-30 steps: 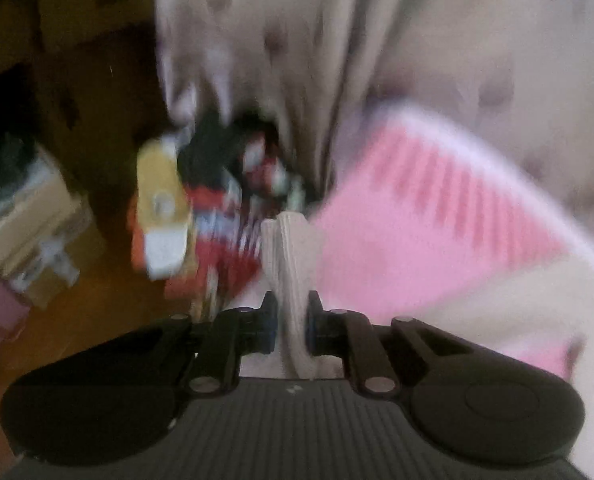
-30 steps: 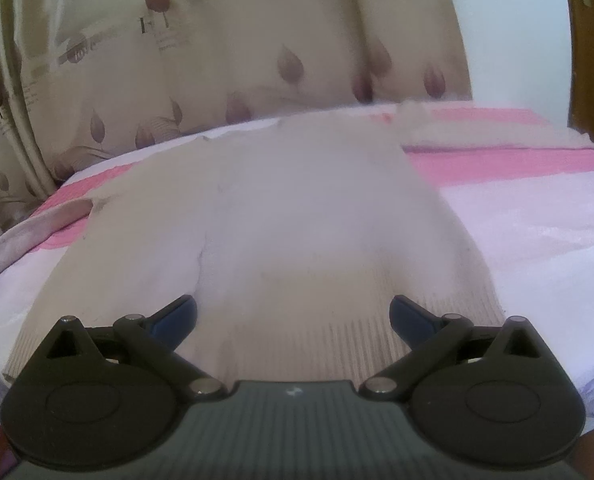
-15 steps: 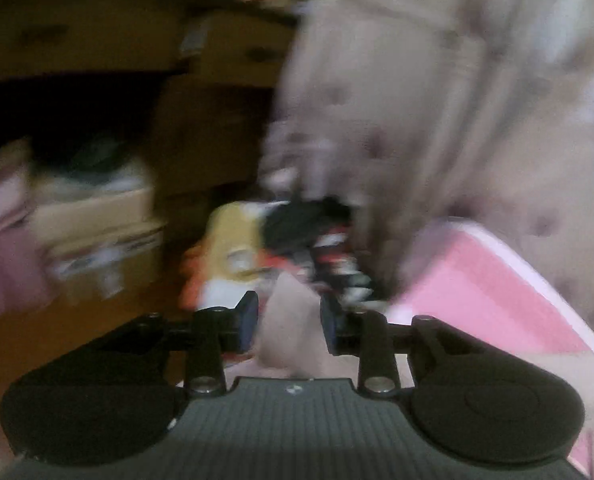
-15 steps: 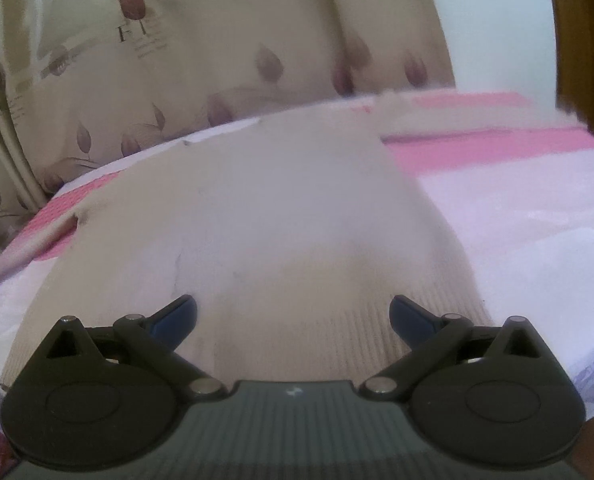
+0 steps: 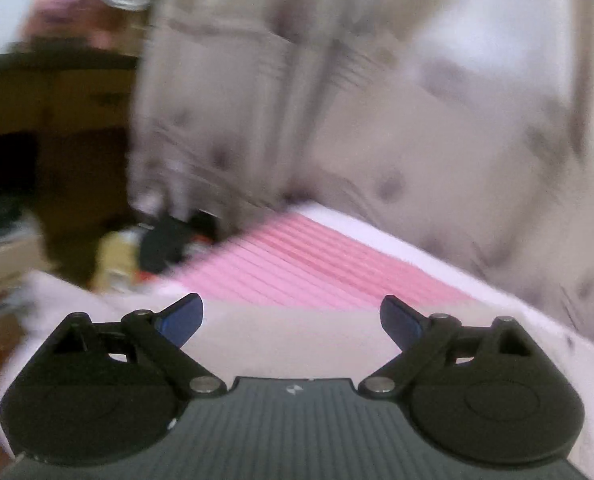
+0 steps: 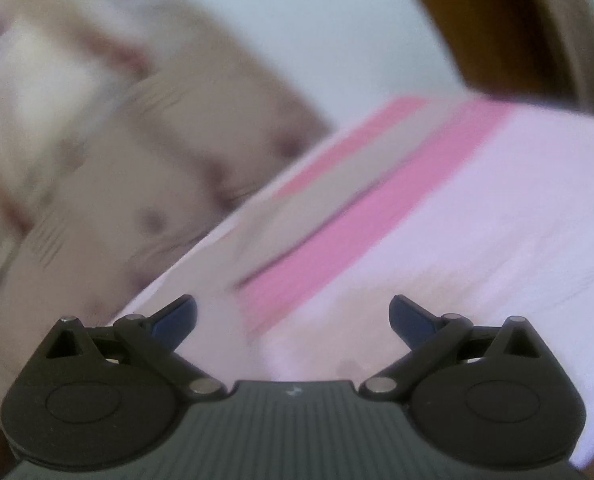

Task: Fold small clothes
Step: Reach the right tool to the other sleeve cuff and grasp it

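While both views are smearing with motion blur, the left gripper point(image 5: 292, 312) is showing its jaws spread wide, having just been opening, and nothing is being pinched between the blue pads point(image 5: 181, 317). Pale beige cloth, apparently the garment point(image 5: 293, 344), is lying flat directly between and just beneath those open jaws, and neither pad is pressing on it; the blur is making it hard to tell where its edge is ending. Just beyond the jaws, a pink striped band of the bed cover point(image 5: 317, 264) is running across, with a white strip of the cover bordering it on the far side. Farther ahead, a beige patterned curtain point(image 5: 377, 100) is hanging. Off past the left pad, a blurred heap of clutter point(image 5: 157, 248) and cardboard boxes point(image 5: 1, 264) are sitting on the floor beside the bed.

The right gripper point(image 6: 293, 316) is likewise standing with its jaws wide apart and is gripping nothing. Between and just ahead of its pads, a beige strip that seems to be part of the garment point(image 6: 297, 216) is stretching away diagonally, with pink bands of the bed cover point(image 6: 337, 248) lying on either side of it. Beyond the right-hand pad, the white part of the cover is spreading out. Beyond the left-hand pad, the curtain point(image 6: 97, 160) is hanging, and a pale wall point(image 6: 317, 32) is showing straight ahead.
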`<act>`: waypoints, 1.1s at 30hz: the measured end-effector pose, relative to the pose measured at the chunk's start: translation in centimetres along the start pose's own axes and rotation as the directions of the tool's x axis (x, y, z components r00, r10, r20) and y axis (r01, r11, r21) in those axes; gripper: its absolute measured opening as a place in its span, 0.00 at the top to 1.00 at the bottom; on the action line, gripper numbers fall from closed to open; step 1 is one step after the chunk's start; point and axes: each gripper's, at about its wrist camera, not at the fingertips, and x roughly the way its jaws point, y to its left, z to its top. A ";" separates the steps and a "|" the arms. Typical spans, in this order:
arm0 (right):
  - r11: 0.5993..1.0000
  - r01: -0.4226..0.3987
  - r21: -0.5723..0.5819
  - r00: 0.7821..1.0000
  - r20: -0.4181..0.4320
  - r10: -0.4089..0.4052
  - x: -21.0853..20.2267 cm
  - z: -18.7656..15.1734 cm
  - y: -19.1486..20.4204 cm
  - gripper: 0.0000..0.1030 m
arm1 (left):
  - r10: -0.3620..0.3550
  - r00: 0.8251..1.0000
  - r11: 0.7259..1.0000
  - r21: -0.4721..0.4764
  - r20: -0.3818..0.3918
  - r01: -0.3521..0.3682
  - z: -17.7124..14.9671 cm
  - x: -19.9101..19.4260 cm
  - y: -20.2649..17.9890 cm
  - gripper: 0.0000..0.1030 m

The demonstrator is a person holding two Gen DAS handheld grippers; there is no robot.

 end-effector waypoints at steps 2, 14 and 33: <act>0.998 0.004 0.056 1.000 -0.001 -0.004 1.5 2.5 -2.2 0.03 | -0.049 0.998 0.998 0.024 -0.036 0.050 -2.1 1.4 -3.2 0.08; 0.923 -0.037 0.384 0.997 0.083 0.005 11.5 14.1 -12.7 0.26 | -0.040 0.995 0.997 -0.070 -0.089 0.034 -5.1 6.1 -5.2 0.03; 0.971 0.094 0.221 0.986 0.111 -0.121 15.8 18.5 -10.8 0.94 | 0.004 0.993 1.000 -0.014 -0.115 -0.006 -4.2 7.4 -6.2 0.00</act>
